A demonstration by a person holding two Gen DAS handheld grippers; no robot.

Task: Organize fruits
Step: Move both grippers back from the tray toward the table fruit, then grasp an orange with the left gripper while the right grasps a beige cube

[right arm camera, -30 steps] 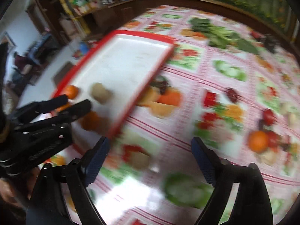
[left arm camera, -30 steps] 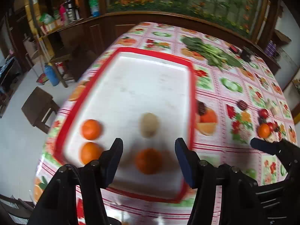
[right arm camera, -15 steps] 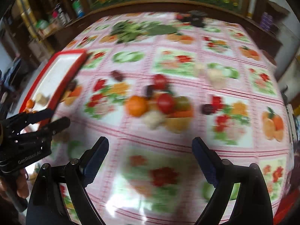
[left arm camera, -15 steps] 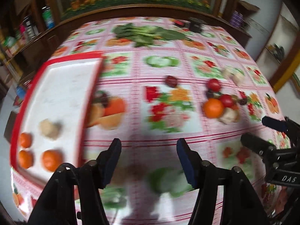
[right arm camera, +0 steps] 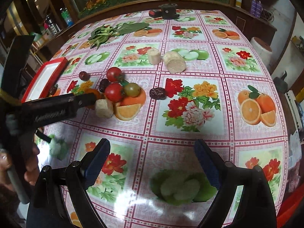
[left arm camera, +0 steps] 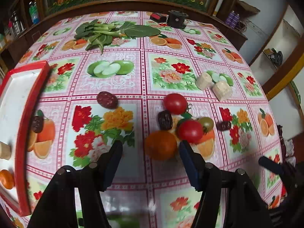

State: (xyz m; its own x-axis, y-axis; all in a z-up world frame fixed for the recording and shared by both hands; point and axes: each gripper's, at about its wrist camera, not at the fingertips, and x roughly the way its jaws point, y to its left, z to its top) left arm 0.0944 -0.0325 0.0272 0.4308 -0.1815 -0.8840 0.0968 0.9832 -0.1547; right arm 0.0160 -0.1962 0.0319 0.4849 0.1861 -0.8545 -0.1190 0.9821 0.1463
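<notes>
On the far left of the left wrist view, the red tray now sits cut off by the frame edge, with one orange and a pale piece showing inside it; a second ago it filled that view, with three oranges and the pale piece in it. Both hands have swung away from the tray toward the loose pile on the tabletop, which I read as one placement finished and the next pick beginning.

Further right lie a dark date alone, then the cluster: a loose orange, a wrinkled date, two red tomatoes, a green tomato, and beyond them two pale cut chunks. Half a second back this cluster was off to the right and smaller; now it is close ahead of the left claw. That claw stands at a middling width with nothing in it, and the loose orange sits just ahead of its tips, toward the right finger. It looks the likely next target.

Rightmost, the right claw gapes wide and empty over bare tablecloth, well apart from the fruit, and the left tool crosses its view over the pile.
</notes>
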